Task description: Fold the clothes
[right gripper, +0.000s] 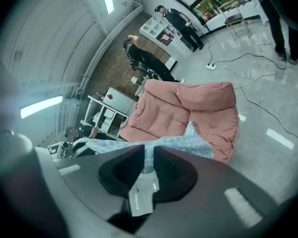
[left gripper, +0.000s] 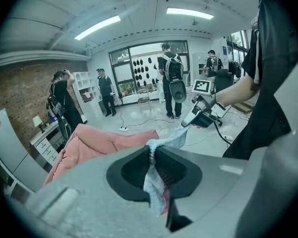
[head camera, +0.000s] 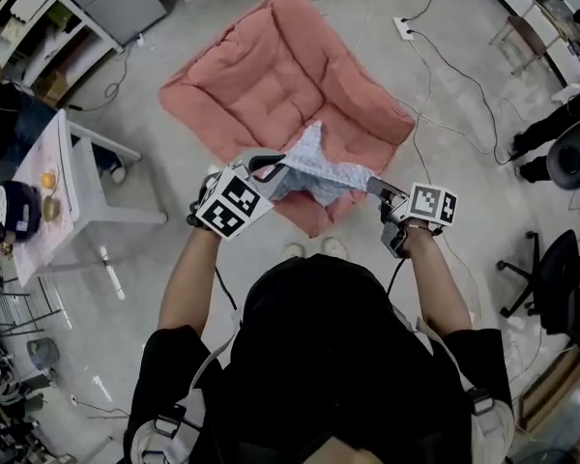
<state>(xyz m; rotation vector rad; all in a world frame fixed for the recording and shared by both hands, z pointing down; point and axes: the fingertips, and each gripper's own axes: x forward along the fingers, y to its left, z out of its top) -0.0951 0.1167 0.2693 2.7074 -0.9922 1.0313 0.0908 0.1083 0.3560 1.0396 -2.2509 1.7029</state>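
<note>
A light blue garment (head camera: 314, 167) hangs stretched between my two grippers, above a pink cushion mat (head camera: 271, 75) spread on the floor. My left gripper (head camera: 271, 167) is shut on one edge of the cloth; in the left gripper view the bunched fabric (left gripper: 156, 185) is pinched in the left gripper (left gripper: 153, 155). My right gripper (head camera: 375, 187) is shut on the other edge. In the right gripper view the garment (right gripper: 169, 145) runs into the right gripper (right gripper: 149, 162), with a white label (right gripper: 141, 197) hanging below. The right gripper (left gripper: 203, 114) also shows in the left gripper view.
A white table (head camera: 72, 196) with small items stands at the left. Office chairs (head camera: 561, 269) stand at the right. Cables and a power strip (head camera: 403, 27) lie on the floor beyond the mat. Several people (left gripper: 171, 76) stand further back in the room.
</note>
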